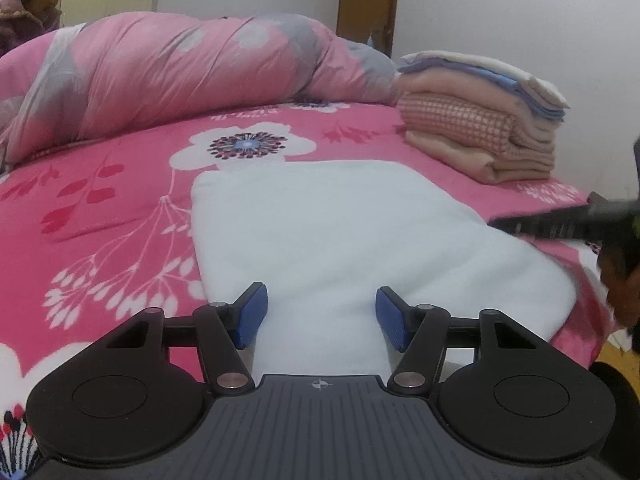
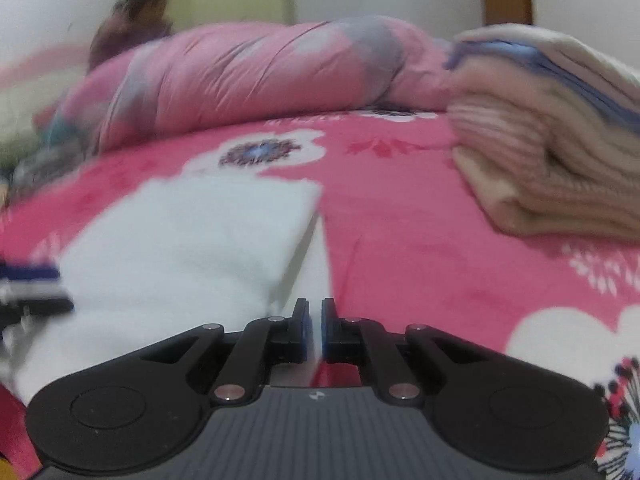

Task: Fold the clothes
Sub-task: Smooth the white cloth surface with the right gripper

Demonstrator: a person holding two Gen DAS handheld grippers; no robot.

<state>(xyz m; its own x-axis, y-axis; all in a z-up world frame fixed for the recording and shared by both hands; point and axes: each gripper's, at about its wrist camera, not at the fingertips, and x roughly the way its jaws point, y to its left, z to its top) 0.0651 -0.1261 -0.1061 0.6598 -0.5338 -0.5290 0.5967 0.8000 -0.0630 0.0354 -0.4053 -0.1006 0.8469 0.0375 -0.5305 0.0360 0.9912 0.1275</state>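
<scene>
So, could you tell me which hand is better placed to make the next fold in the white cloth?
Right, probably. The right tongs are shut on the white cloth's edge, while the left tongs hang open above it, gripping nothing.

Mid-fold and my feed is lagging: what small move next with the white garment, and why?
Probably close the left gripper on the white garment: its jaws stand open over the near edge, while the right gripper is already pinched on the garment's right edge; then both can lift together.
</scene>
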